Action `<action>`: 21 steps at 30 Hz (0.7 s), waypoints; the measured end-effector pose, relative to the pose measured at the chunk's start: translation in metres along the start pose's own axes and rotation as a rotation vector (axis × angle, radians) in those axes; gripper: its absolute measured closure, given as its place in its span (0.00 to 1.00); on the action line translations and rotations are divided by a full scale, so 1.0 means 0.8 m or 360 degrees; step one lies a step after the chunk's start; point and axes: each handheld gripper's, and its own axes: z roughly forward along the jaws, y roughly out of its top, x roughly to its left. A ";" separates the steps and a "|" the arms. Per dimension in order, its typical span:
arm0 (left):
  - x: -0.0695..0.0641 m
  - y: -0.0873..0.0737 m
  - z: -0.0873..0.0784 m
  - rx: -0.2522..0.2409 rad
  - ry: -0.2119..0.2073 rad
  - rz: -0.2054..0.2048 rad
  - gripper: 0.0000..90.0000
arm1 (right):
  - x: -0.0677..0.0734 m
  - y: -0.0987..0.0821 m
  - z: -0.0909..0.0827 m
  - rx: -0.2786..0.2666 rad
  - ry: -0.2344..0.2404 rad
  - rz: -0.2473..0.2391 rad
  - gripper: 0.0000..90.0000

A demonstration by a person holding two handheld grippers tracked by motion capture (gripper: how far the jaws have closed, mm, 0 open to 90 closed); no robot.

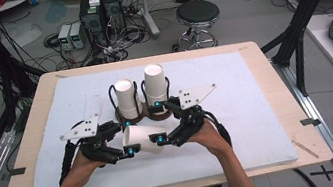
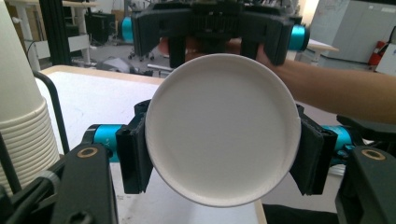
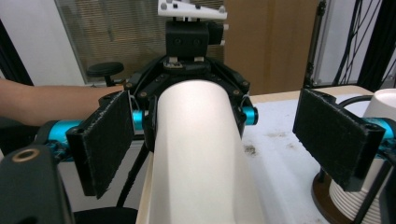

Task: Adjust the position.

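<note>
A white paper cup (image 1: 142,139) lies on its side in the air just above the white mat (image 1: 238,112). My left gripper (image 1: 127,137) is shut on it. In the left gripper view the cup's round flat end (image 2: 222,133) faces the camera, and both black pads (image 2: 133,158) press on its sides. My right gripper (image 1: 159,122) faces the left one from the other end. Its jaws stand wide open around the cup (image 3: 196,149), and there is a gap between the cup and each pad (image 3: 105,142).
Just behind the grippers, two stacks of white cups (image 1: 125,97) (image 1: 155,82) stand in a brown holder (image 1: 133,115) with black wire hoops. The light wooden table (image 1: 32,120) borders the mat. Beyond it are a stool (image 1: 197,15) and computer boxes (image 1: 101,12) on the floor.
</note>
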 end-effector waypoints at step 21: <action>-0.004 0.011 -0.005 -0.0059 0.0018 0.0049 0.38 | 0.001 -0.020 0.029 0.0088 0.0086 0.0031 0.15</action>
